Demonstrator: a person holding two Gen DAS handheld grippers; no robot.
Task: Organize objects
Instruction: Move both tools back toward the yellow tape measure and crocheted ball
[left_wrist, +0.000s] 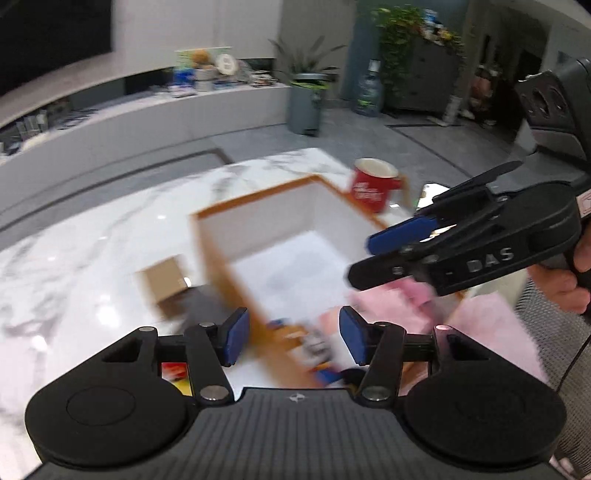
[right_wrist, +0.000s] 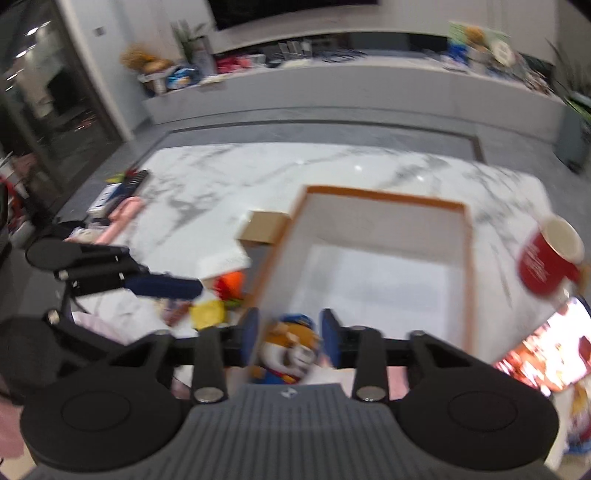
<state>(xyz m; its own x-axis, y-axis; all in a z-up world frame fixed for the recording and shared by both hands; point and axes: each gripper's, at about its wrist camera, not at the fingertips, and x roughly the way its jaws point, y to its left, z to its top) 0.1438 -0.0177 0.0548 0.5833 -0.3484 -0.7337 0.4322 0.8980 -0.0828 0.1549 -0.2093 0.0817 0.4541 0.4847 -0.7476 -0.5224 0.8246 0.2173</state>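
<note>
A white box with an orange rim stands open on the marble table, tilted in view and blurred. A small plush toy with an orange face and blue cap lies at the box's near edge, between the pads of my right gripper, whose jaws stand apart around it without clear contact. My left gripper is open over the box's near corner, with the toy blurred just below. The right gripper also shows from the side in the left wrist view.
A red mug stands right of the box. A small cardboard box sits left of it. Yellow and orange toys lie by the left gripper. Pink cloth and a lit screen lie near right.
</note>
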